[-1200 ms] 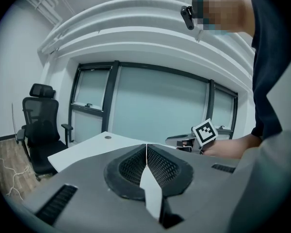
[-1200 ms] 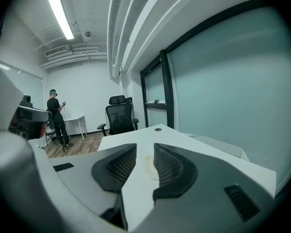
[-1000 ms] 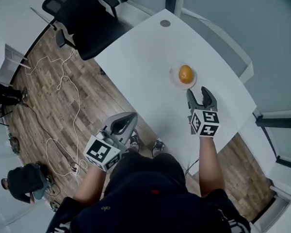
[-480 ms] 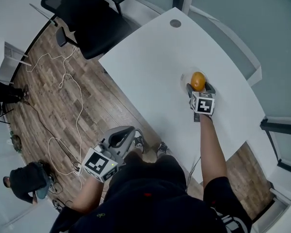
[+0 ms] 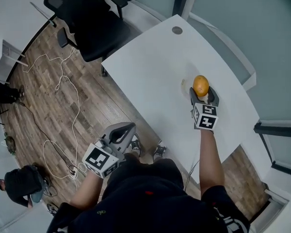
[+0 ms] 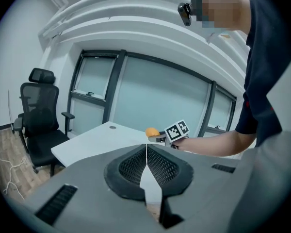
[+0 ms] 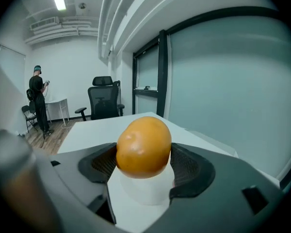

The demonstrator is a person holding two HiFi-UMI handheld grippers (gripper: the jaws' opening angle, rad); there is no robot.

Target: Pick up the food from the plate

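A round orange food item (image 5: 200, 86) sits on a small white plate (image 5: 185, 86) near the right side of the white table (image 5: 150, 67). My right gripper (image 5: 203, 94) has reached it. Its jaws have just been opening and now stand wide on either side of the food (image 7: 143, 147), which still rests on the plate (image 7: 145, 191). I see no pad pressing on it. My left gripper (image 5: 127, 127) hangs off the table's near edge over the floor, shut and empty, its pads (image 6: 136, 164) meeting. From there the food (image 6: 152, 132) shows far ahead.
A black office chair (image 5: 87, 18) stands at the table's far left corner. White cables (image 5: 63, 91) trail over the wooden floor. A person (image 5: 22, 186) crouches at the lower left. Glass partitions run along the table's right side.
My right gripper has moved forward to the plate and its jaws have widened around the food. The left gripper has drifted a little back and down, still shut.
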